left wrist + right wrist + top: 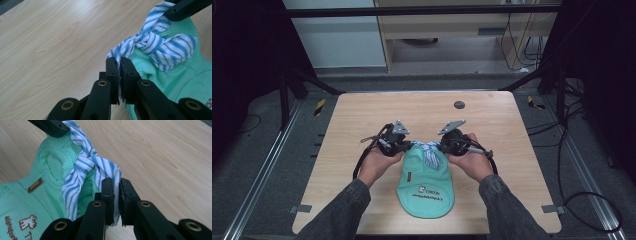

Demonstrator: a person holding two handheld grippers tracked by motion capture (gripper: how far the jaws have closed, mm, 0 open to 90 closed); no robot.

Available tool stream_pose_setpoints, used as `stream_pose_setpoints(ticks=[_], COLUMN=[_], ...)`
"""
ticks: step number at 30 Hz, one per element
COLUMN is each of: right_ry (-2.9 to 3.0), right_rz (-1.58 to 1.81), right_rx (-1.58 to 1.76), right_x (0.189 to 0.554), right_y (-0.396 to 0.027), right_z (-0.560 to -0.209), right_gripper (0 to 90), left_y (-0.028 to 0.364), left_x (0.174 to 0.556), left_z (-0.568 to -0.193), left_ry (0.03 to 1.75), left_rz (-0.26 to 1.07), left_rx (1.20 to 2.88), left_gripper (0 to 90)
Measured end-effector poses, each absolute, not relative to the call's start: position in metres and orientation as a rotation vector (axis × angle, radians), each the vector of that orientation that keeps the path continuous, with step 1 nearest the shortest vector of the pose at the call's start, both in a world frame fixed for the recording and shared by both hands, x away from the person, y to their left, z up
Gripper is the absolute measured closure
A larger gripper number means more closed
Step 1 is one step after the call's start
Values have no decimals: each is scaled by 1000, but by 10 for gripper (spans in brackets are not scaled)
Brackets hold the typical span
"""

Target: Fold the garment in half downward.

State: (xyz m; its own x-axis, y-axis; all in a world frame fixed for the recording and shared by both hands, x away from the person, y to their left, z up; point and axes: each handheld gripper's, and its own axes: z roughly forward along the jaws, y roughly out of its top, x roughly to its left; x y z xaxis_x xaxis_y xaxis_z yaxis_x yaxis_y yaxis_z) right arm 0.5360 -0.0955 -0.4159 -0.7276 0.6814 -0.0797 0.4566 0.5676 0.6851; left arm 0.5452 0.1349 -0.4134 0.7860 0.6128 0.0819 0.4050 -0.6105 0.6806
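Left gripper [119,65] and right gripper [116,185] each clamp one end of a knotted striped cloth [152,46] over a green garment [426,187] on the bench [362,115].

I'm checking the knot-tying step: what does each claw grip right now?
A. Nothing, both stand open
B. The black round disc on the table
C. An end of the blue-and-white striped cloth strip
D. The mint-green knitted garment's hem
C: the left claw and the right claw are each shut on an end of the blue-and-white striped cloth strip, knotted over the mint-green knitted garment.
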Motion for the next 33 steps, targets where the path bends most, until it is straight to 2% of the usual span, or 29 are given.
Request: stream_pose_setpoints(ticks=[33], right_ry=[2414], right_rz=[967], right_rx=[870], right_x=[542], right_y=[-100], right_z=[-383], right_gripper=[828], left_y=[132], left_x=[552], left_z=[-377], left_ry=[722], left_rz=[477], left_rx=[2292], left_gripper=[857])
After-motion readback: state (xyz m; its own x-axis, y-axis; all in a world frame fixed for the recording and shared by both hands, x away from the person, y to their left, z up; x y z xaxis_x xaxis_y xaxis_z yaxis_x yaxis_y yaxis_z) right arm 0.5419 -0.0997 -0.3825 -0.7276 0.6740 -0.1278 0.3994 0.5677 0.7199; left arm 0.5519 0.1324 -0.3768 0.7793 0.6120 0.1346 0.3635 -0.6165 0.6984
